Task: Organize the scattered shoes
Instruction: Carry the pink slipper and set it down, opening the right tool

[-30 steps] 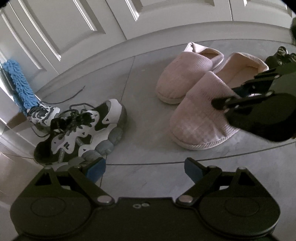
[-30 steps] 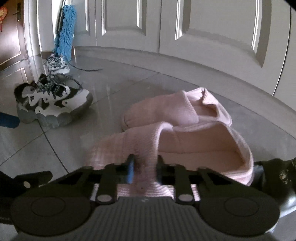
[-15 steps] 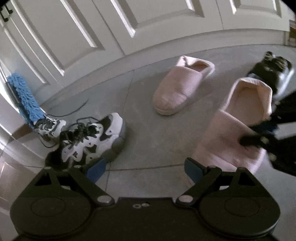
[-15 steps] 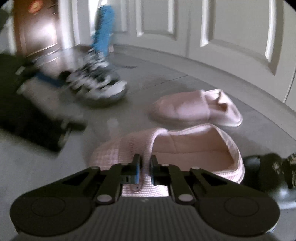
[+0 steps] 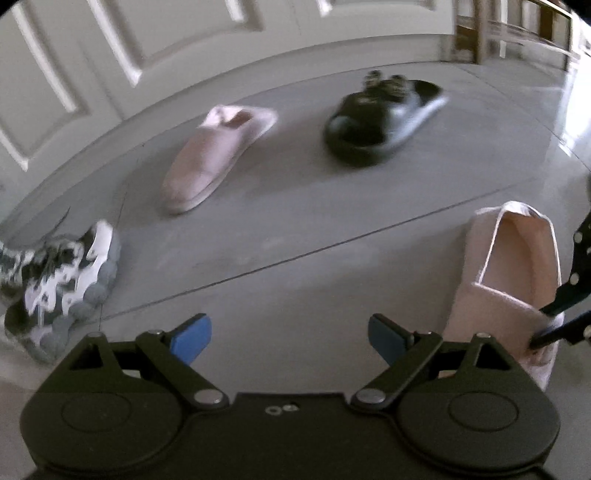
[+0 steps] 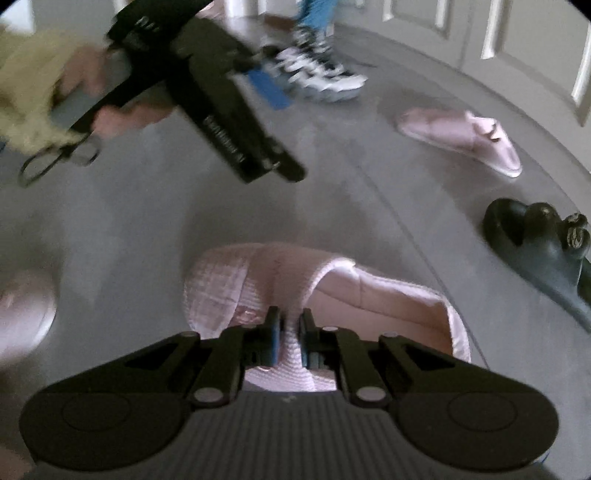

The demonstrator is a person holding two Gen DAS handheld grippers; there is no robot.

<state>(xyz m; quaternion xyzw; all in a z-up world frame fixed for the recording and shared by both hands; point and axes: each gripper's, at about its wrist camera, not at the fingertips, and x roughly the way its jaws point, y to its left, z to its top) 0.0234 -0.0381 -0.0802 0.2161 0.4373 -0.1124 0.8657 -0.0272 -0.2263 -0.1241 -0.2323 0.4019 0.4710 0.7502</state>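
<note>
My right gripper point(image 6: 289, 341) is shut on the upper of a pink slipper point(image 6: 280, 284) and holds it off the grey floor. The same slipper shows at the right of the left wrist view point(image 5: 506, 269), with the right gripper's fingers point(image 5: 554, 321) pinching it. Its mate, a second pink slipper point(image 5: 214, 155) point(image 6: 461, 136), lies on the floor near the white doors. My left gripper point(image 5: 290, 338) is open and empty above the floor; it also shows in the right wrist view point(image 6: 221, 110).
A black slipper point(image 5: 380, 118) point(image 6: 543, 247) lies on the floor to the right. A black-and-white sneaker point(image 5: 62, 280) point(image 6: 317, 74) lies at the left. White panelled doors point(image 5: 166, 48) run along the back. A blue mop head point(image 6: 314, 14) leans by the doors.
My right gripper has lifted the pink slipper away from its mate and carried it back and to the right. Both views have swung right, bringing the black slipper into sight.
</note>
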